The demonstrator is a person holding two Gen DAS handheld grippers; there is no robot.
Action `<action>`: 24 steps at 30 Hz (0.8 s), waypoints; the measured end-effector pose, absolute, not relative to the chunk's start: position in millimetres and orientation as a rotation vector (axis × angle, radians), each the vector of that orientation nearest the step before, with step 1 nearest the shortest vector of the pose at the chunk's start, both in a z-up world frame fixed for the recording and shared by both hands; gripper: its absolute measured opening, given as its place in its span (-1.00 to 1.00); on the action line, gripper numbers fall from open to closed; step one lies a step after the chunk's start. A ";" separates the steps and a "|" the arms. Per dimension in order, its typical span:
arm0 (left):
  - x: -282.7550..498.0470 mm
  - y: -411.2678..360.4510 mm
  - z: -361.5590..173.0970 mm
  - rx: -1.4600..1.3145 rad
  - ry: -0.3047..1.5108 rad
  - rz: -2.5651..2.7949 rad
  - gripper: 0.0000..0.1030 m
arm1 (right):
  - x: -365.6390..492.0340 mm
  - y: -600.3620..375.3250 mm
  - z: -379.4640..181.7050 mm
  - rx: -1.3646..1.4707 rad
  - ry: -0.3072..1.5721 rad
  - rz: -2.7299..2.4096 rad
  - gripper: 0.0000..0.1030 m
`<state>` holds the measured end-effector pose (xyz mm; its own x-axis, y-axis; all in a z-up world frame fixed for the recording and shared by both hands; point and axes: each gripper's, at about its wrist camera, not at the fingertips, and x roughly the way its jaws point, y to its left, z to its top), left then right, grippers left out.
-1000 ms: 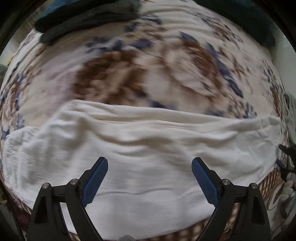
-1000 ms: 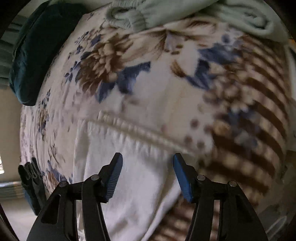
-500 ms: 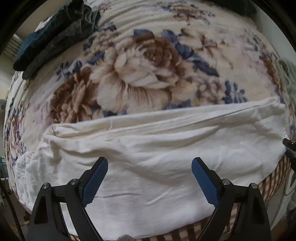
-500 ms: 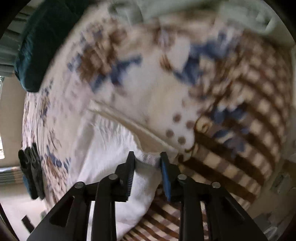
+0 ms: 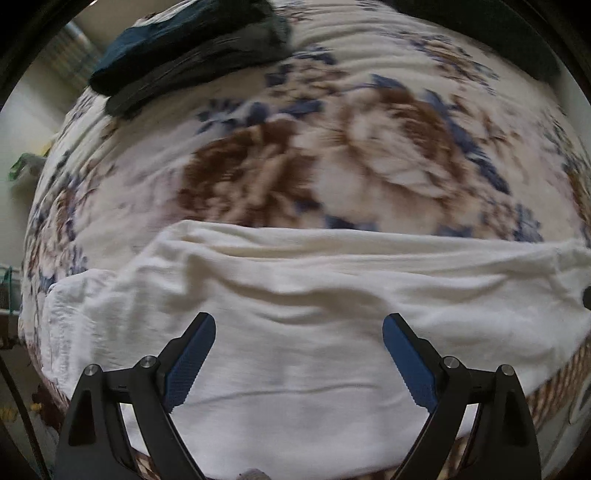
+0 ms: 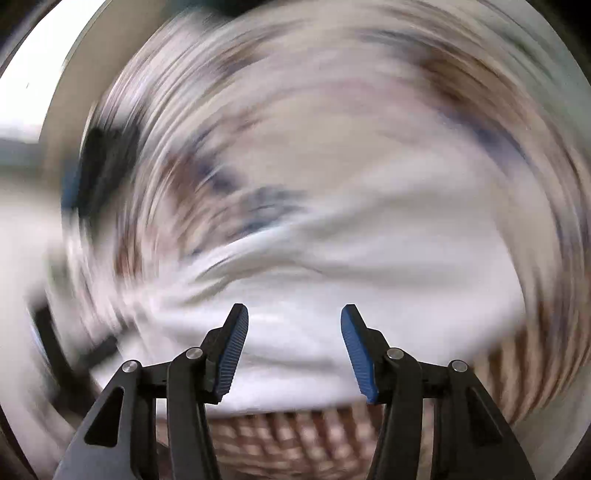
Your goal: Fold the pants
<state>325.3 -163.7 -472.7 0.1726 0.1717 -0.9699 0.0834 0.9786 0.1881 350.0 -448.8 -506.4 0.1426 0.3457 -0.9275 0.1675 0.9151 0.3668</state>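
Note:
The white pants [image 5: 303, 317] lie flat and lengthwise across the near edge of a flower-patterned blanket [image 5: 332, 155]. My left gripper [image 5: 299, 354] is open and empty, hovering just above the middle of the pants. In the right wrist view the picture is badly smeared by a fast turn; the white pants [image 6: 369, 280] fill the middle. My right gripper [image 6: 294, 350] is open with nothing between its blue pads, above the pants.
Dark folded clothes [image 5: 192, 55] lie at the far left of the blanket. A dark cushion [image 5: 491, 33] sits at the far right. The blanket's brown checked border [image 6: 295, 432] runs along the near edge.
My right gripper was shut on the pants' corner half a second ago; now it is open and swinging fast. My left gripper stays open and has shifted slightly over the pants.

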 end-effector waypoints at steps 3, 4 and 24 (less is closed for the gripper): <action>326.9 -138.9 -477.9 0.167 1.412 0.115 0.81 | 408.4 -372.3 -529.5 0.004 1.541 0.338 0.07; 330.0 -132.1 -480.1 0.146 1.414 0.127 0.81 | 421.8 -352.2 -544.3 -0.112 1.581 0.392 0.07; 328.6 -47.7 -501.7 -0.040 1.450 0.133 0.81 | 490.2 -328.0 -542.4 0.124 1.655 0.376 -0.05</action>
